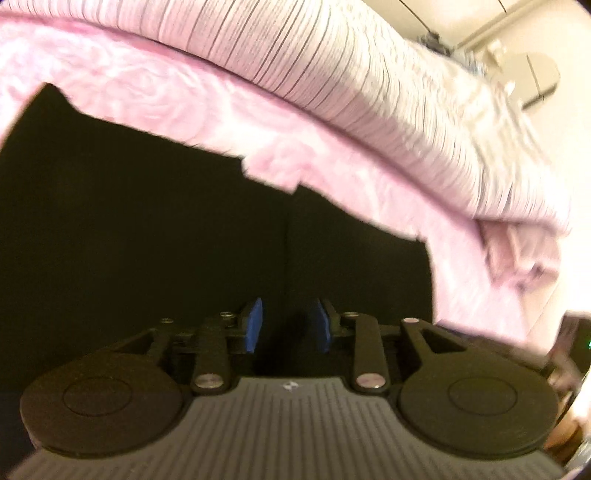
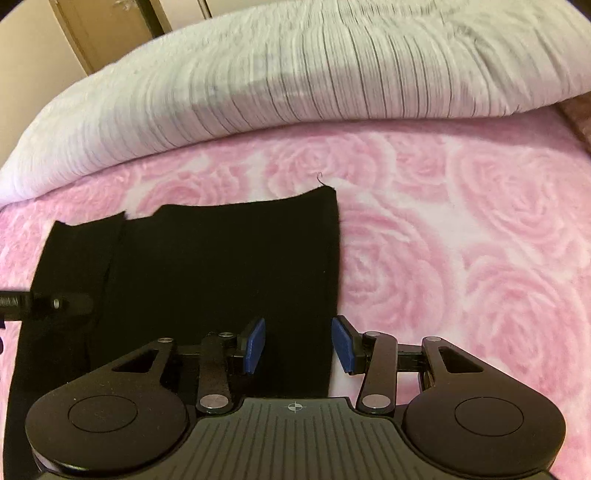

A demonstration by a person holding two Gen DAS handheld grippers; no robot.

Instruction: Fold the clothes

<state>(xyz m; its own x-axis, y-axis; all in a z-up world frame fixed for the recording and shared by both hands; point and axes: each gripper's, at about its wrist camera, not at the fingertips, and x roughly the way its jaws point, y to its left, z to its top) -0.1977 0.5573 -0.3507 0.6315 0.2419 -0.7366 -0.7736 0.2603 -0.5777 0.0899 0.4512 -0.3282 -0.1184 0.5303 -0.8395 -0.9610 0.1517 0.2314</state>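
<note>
Black garment (image 2: 192, 266) lying flat on the pink rose-patterned blanket (image 2: 461, 240), folded into a tall dark panel with a straight right edge and a stepped top edge, a stray thread curling off its top right corner. There's the right gripper (image 2: 298, 345), blue pads (image 2: 255, 345) spread apart, straddling that right edge: one pad over the black cloth, the other over the blanket just beside it, nothing pinched between them. Whether the pads touch the fabric can't be told from here.

Over to the left wrist view, and the left gripper (image 1: 287, 326) sits over the middle of the black garment (image 1: 166, 240), jaws parted with a gap between the blue pads, dark cloth filling nearly everything ahead of it (a faint vertical seam or fold line runs straight up from the gap).

Past the garment, blanket, and beyond that a big ribbed, pale striped pillow or duvet roll (image 2: 295, 85) lying across the far side of the bed. Nothing lies on top of the garment.

The right view alone shows a black rod-like piece of the other tool (image 2: 44, 303) poking in from the left over the cloth, plus wooden panelling (image 2: 110, 29) behind. The left view, blurred, alone shows cream walls and a pale fixture (image 1: 535, 77) far right.
</note>
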